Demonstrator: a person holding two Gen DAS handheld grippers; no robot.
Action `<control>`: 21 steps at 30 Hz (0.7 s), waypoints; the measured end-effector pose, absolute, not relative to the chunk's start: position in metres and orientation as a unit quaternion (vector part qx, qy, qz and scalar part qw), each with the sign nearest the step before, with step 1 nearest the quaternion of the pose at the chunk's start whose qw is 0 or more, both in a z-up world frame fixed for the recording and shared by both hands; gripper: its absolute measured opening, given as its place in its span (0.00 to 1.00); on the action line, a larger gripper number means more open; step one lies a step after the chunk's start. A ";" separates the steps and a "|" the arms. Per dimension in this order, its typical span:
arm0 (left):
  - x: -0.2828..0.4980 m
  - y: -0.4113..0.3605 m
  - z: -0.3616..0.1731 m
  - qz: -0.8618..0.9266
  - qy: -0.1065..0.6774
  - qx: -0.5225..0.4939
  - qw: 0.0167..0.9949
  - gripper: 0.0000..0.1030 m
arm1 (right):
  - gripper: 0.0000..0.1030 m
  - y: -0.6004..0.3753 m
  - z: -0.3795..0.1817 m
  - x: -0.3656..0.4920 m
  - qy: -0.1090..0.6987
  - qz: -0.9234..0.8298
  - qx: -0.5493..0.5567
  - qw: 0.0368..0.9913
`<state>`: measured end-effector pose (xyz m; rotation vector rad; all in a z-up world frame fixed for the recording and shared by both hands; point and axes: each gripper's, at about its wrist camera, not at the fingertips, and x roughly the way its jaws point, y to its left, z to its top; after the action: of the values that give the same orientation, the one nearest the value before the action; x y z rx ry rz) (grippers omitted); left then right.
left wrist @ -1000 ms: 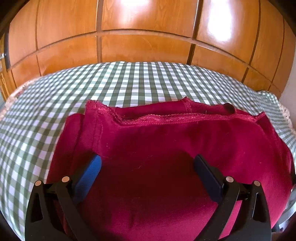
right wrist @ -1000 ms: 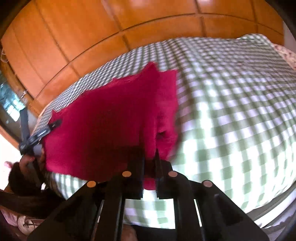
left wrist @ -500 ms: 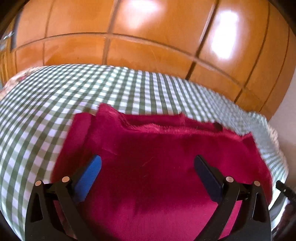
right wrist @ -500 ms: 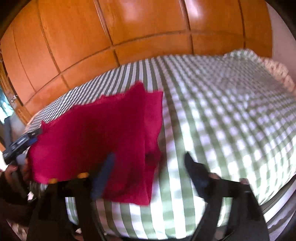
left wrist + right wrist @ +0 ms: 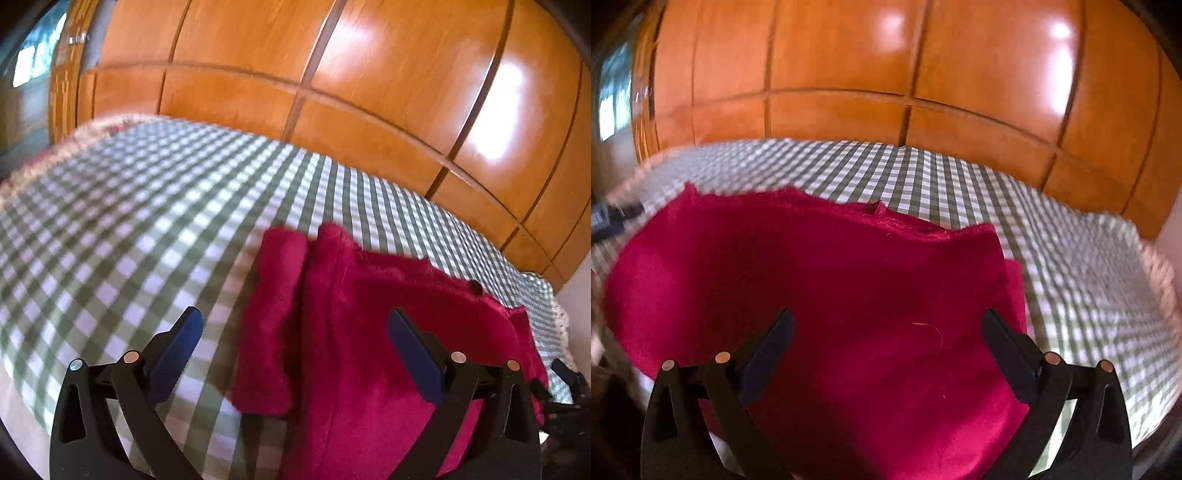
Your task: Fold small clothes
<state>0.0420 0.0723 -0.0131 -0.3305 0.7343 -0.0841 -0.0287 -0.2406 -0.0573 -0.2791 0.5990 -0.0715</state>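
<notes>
Hovering tilted downward over the checked cloth (image 5: 147, 206), the left gripper (image 5: 295, 343) and right gripper (image 5: 886, 339) hold nothing — the left spread wide, the right's jaws opening — above the folded red garment (image 5: 831, 288) lying flat.

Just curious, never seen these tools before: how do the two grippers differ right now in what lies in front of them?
The left gripper spans the red garment's side edge, one finger over the checked cloth, the other over red fabric. The right gripper has red fabric across its whole gap. The right gripper's jaws are opening; the left's simply stand wide. Both are black and grip nothing.
</notes>
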 end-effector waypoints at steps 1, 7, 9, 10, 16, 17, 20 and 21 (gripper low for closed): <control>0.043 0.076 -0.019 -0.047 0.366 -0.176 0.912 0.96 | 0.98 -0.238 -0.064 -0.025 0.300 -0.047 -0.159 0.940; 0.045 0.090 -0.041 -0.071 0.396 -0.250 0.881 0.82 | 0.98 -0.252 -0.091 -0.022 0.291 -0.060 -0.126 0.946; 0.043 0.092 -0.042 -0.081 0.392 -0.265 0.877 0.82 | 0.98 -0.260 -0.091 -0.019 0.298 -0.050 -0.088 0.949; 0.043 0.092 -0.042 -0.089 0.392 -0.269 0.875 0.82 | 0.98 -0.261 -0.091 -0.018 0.300 -0.046 -0.078 0.950; 0.041 0.091 -0.043 -0.110 0.395 -0.268 0.872 0.82 | 0.98 -0.259 -0.089 -0.020 0.295 -0.045 -0.072 0.952; 0.040 0.090 -0.043 -0.114 0.398 -0.265 0.871 0.82 | 0.98 -0.259 -0.088 -0.021 0.294 -0.045 -0.070 0.952; 0.042 0.087 -0.043 -0.119 0.412 -0.258 0.866 0.82 | 0.98 -0.259 -0.089 -0.021 0.292 -0.046 -0.069 0.953; 0.042 0.088 -0.043 -0.120 0.416 -0.267 0.861 0.82 | 0.98 -0.259 -0.089 -0.022 0.292 -0.047 -0.070 0.953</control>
<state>0.0418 0.0880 -0.0426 -0.5608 0.8718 -0.2514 -0.0217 -0.2590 -0.0889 -0.1423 0.5929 -0.0952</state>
